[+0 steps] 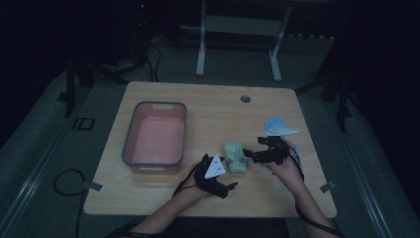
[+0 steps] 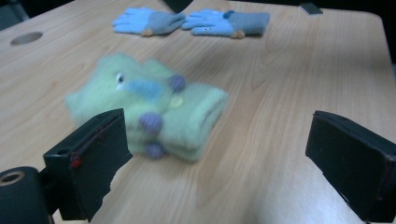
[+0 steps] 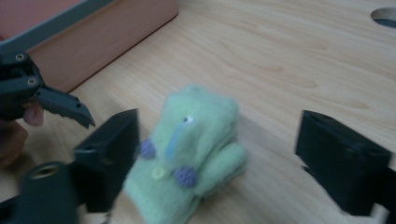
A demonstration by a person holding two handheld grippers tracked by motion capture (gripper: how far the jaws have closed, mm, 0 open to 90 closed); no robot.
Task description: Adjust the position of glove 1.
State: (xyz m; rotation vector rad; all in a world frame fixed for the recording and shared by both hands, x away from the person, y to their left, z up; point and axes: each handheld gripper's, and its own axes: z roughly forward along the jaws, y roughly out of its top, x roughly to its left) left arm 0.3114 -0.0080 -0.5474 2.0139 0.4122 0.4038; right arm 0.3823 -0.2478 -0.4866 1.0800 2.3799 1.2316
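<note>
While both wide-open grippers flank it, green gloves (image 1: pixel 235 156) lie between left gripper (image 1: pixel 218 184) and right gripper (image 1: pixel 257 150).

Left gripper (image 1: pixel 231 186) low at bottom centre of the high view, jaws spread wide, left hand (image 1: pixel 198 184) gripping it, right gripper (image 1: pixel 246 153) at centre right, jaws wide apart too, right hand (image 1: pixel 285 166) behind, both forearms rising from the bottom edge.
</note>
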